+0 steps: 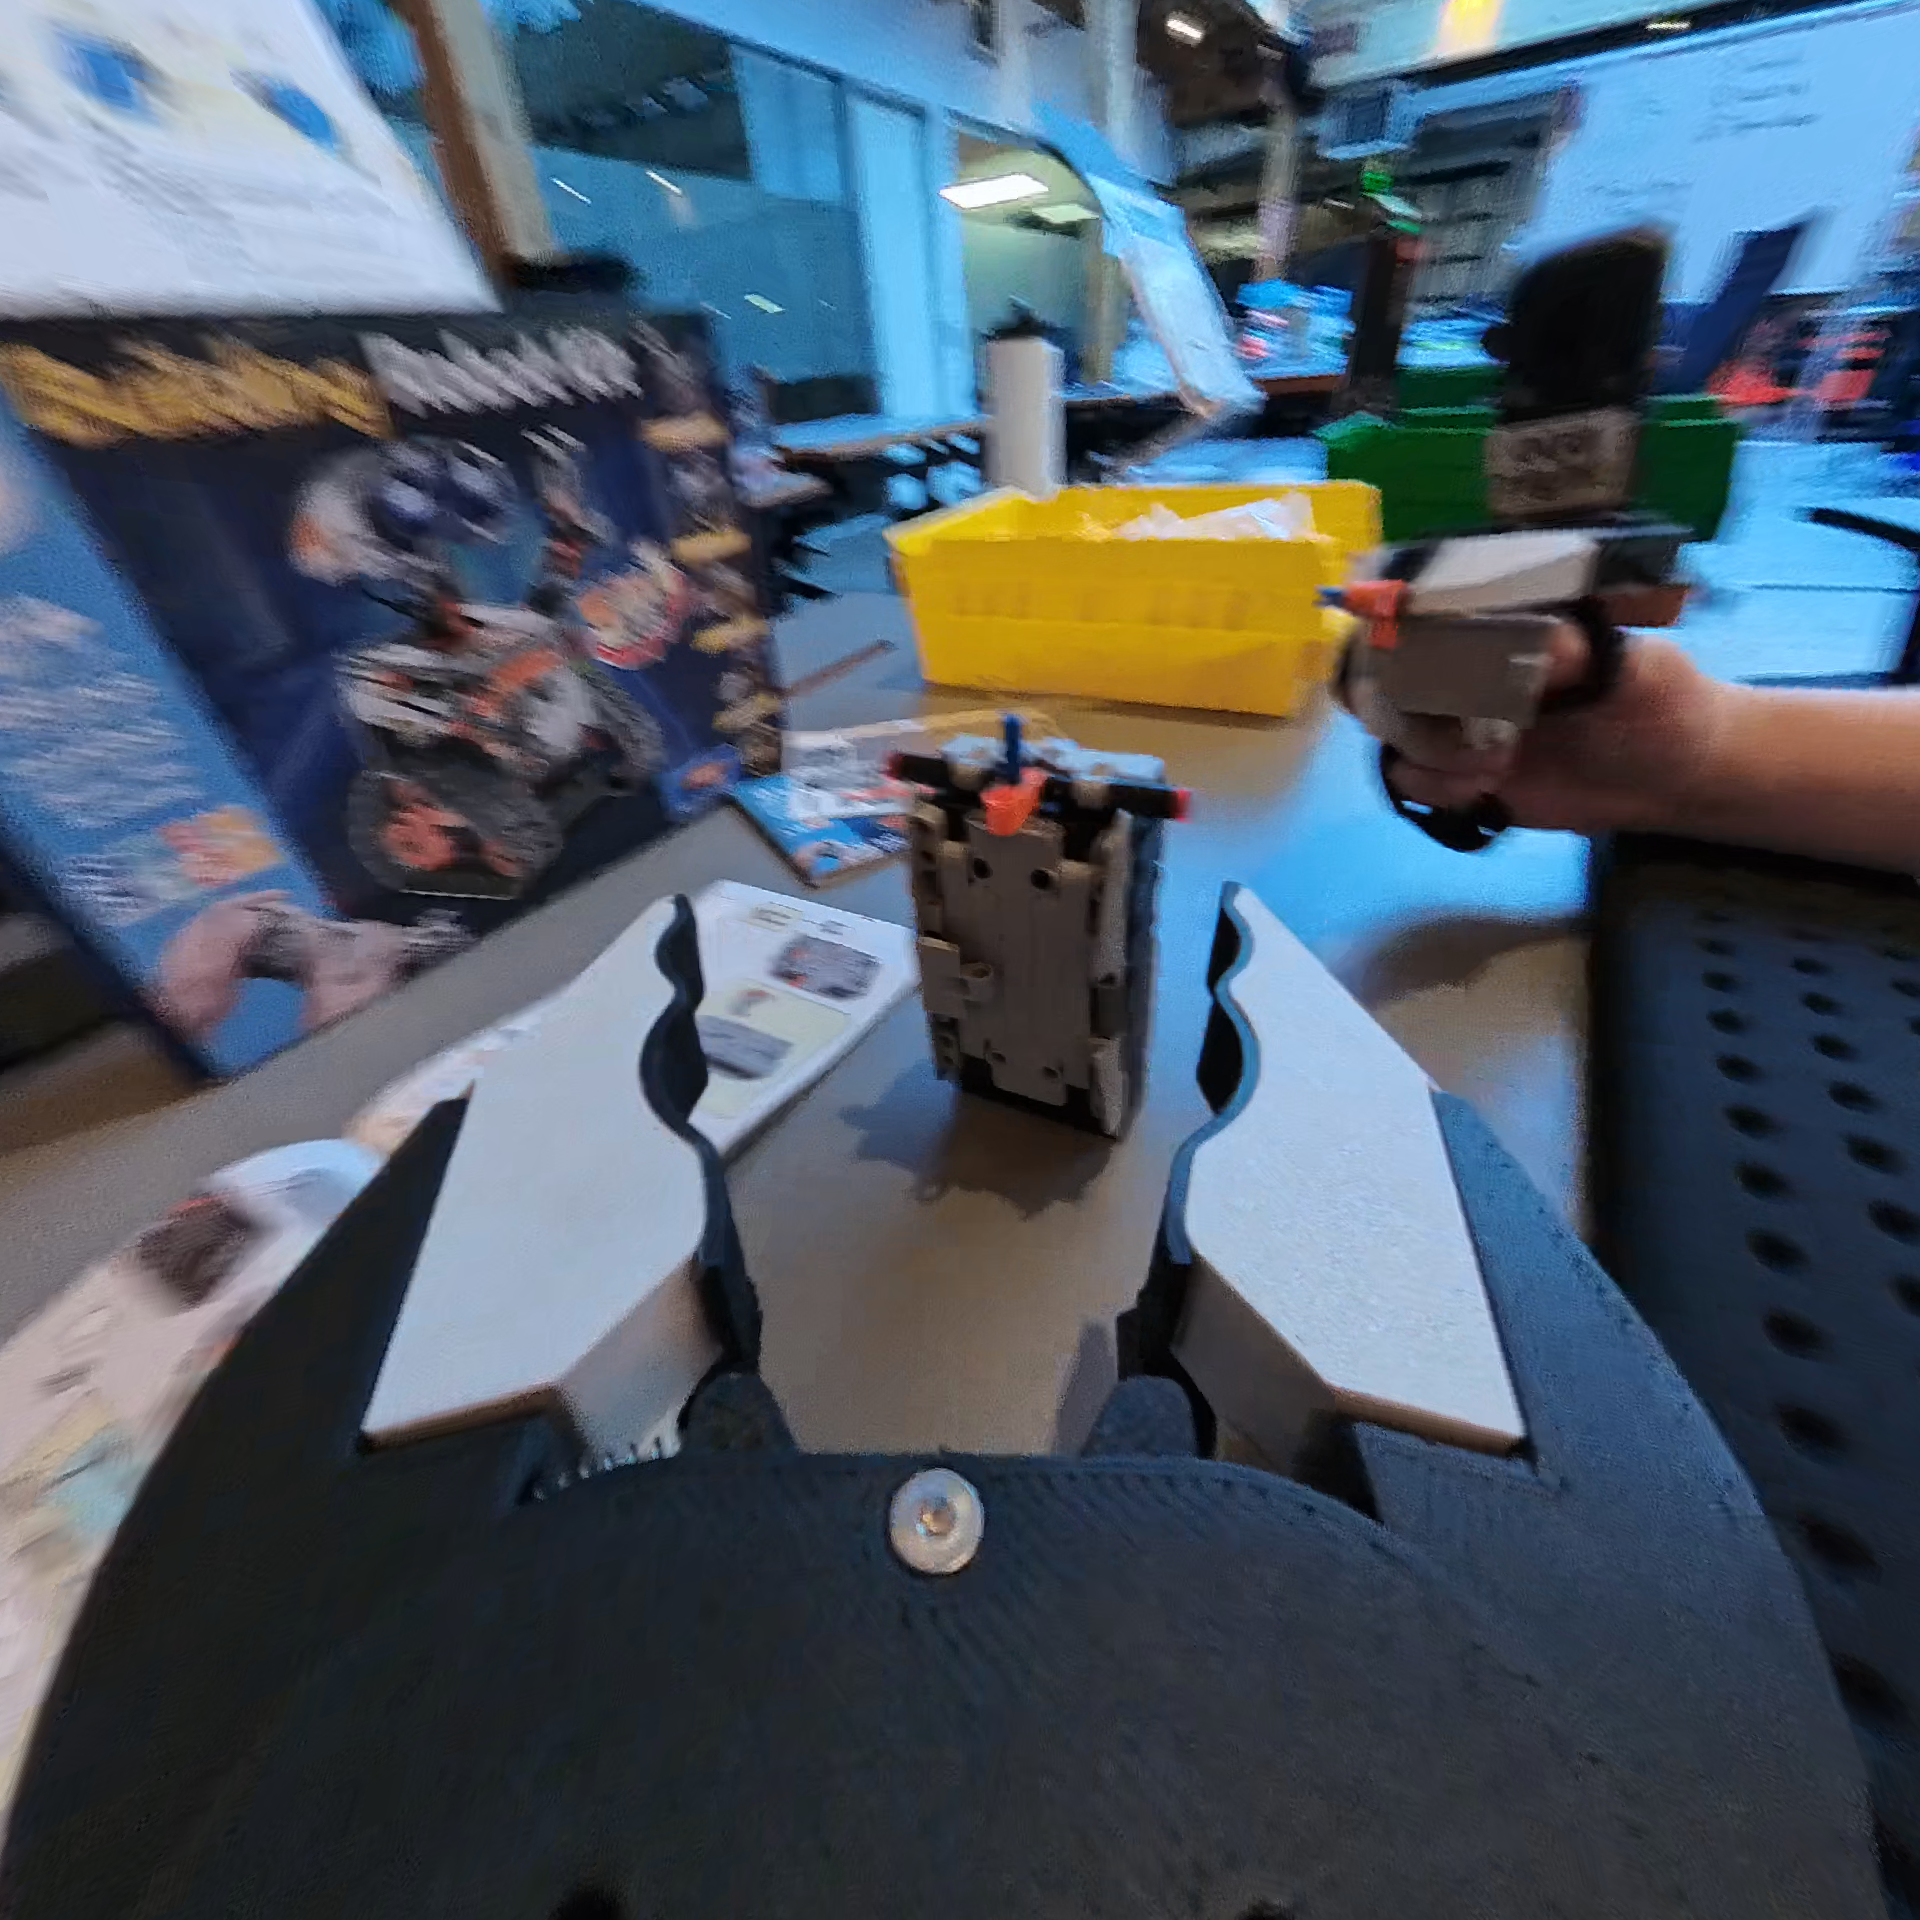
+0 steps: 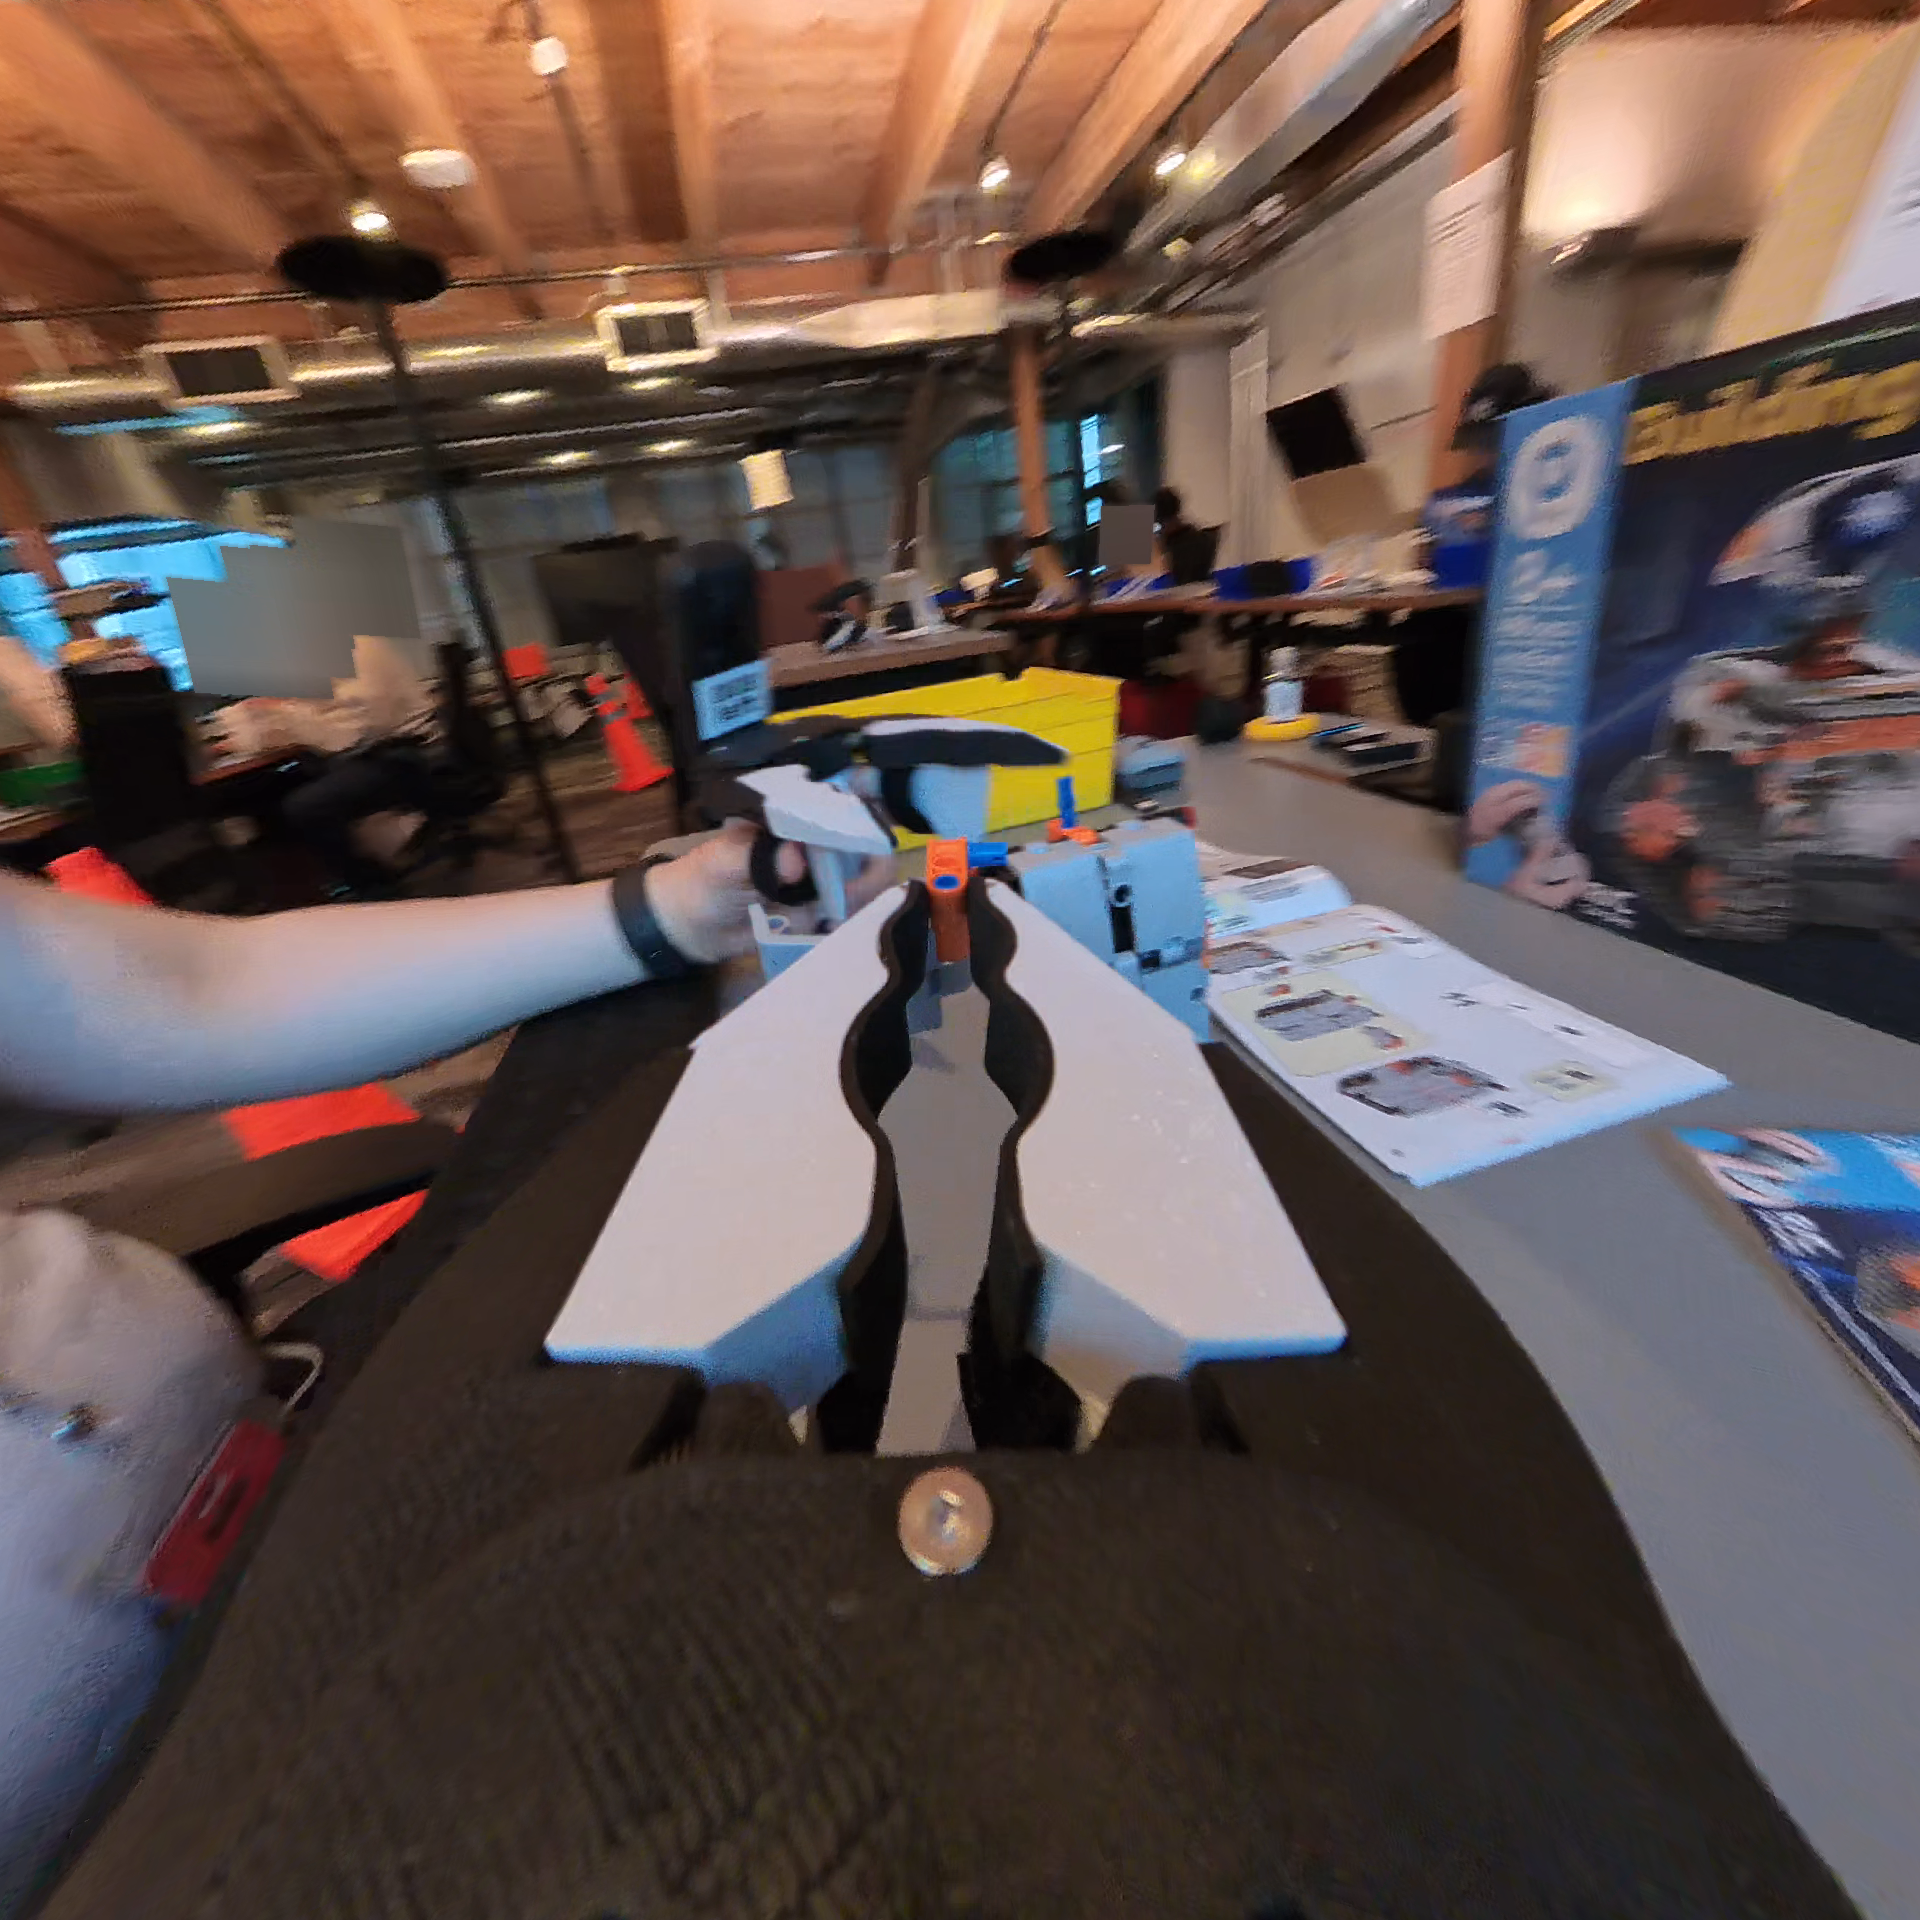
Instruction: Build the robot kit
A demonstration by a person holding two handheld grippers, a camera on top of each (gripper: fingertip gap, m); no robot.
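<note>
A grey brick-built block (image 1: 1029, 956) with black, orange and blue pieces on top stands upright on the grey table (image 1: 1351, 894). My left gripper (image 1: 951, 940) is open, its fingers on either side of the block and short of it, not touching. My right gripper (image 2: 948, 904) is shut on a small orange piece with a blue pin (image 2: 948, 894). In the left wrist view it is held in the air to the right (image 1: 1361, 608) above the table. The grey block also shows in the right wrist view (image 2: 1122, 904), just beyond my right fingertips, with the left gripper (image 2: 883, 779) to its left.
A yellow bin (image 1: 1122, 613) stands behind the block. A large printed toy box (image 1: 416, 644) stands at the left. An open instruction booklet (image 2: 1434, 1029) and another booklet (image 1: 831, 810) lie on the table. A black perforated chair back (image 1: 1766, 1143) is at the right.
</note>
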